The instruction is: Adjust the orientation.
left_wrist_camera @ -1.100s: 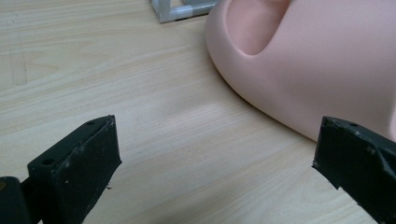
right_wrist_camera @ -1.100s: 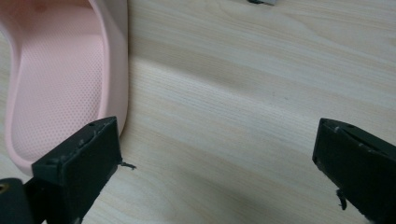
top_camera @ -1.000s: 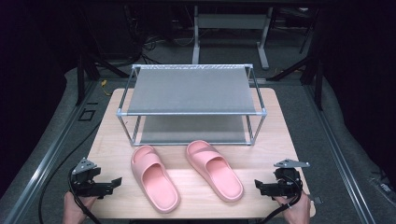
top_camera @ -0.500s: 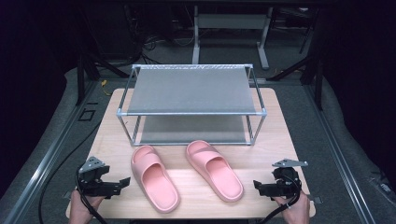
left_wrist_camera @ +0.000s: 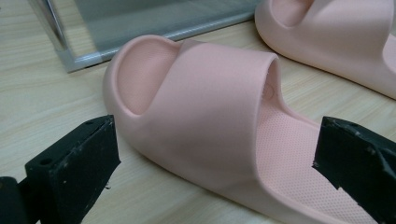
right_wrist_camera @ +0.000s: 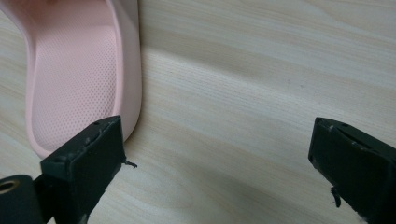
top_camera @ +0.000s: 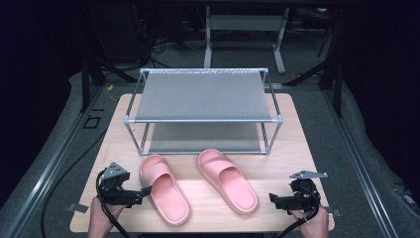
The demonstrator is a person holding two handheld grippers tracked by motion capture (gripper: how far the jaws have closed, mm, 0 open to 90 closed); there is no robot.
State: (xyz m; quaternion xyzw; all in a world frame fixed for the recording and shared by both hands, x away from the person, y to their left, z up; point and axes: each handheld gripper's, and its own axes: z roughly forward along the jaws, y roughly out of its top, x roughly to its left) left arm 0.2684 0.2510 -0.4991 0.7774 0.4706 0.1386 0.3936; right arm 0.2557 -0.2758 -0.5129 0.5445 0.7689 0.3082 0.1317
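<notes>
Two pink slippers lie side by side on the wooden table, toes toward the rack: the left slipper [top_camera: 163, 191] [left_wrist_camera: 205, 107] and the right slipper [top_camera: 228, 181] [left_wrist_camera: 345, 37]. My left gripper [top_camera: 143, 192] [left_wrist_camera: 215, 140] is open at the left slipper's outer side. Its jaws stand wide on either side of the strap, not touching it. My right gripper [top_camera: 272, 199] [right_wrist_camera: 215, 135] is open over bare wood just right of the right slipper's heel [right_wrist_camera: 79, 70], holding nothing.
A two-tier shoe rack [top_camera: 203, 94] with grey fabric shelves and a metal frame stands at the back of the table [top_camera: 292, 148]. Its lower shelf [top_camera: 203, 136] is low behind the slippers. Bare wood lies to the right of the slippers.
My left gripper has moved right, up to the left slipper. The right gripper has barely shifted. The slippers have not moved.
</notes>
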